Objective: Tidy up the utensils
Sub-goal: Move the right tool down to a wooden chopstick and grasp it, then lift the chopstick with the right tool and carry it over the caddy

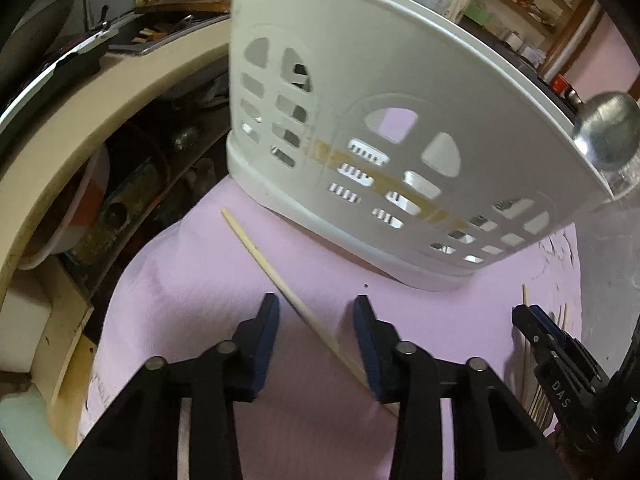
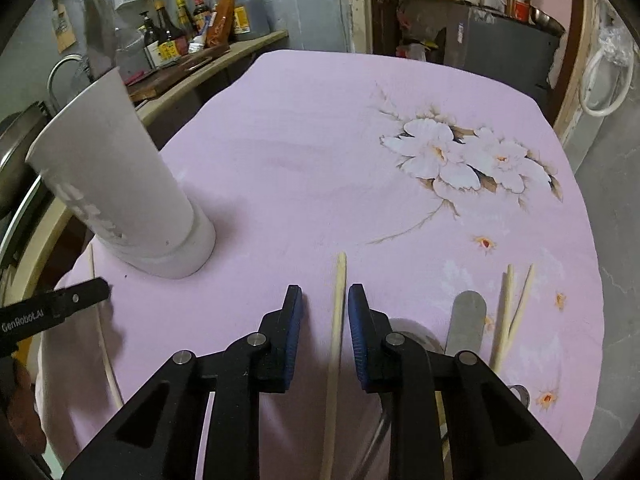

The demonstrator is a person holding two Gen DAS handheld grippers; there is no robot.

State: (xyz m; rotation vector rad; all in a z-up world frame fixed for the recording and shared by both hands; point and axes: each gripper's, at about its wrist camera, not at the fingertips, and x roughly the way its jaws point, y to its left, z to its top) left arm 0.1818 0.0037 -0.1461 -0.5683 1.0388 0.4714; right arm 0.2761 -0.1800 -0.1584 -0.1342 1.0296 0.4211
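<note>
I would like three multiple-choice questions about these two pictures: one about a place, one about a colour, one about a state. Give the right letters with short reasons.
1. Where is the chopstick in the left wrist view?
A. inside the holder
B. lying on the cloth, running between the left gripper's jaws
C. on the shelf

2. What colour is the tablecloth?
A. pink with white flowers
B. green
C. plain blue

3. How does the white utensil holder stand?
A. upright on the cloth
B. upside down
C. hanging

Answers:
1 B, it lies diagonally on the cloth between the jaws.
2 A, pink with a flower print.
3 A, its base is on the cloth.
</note>
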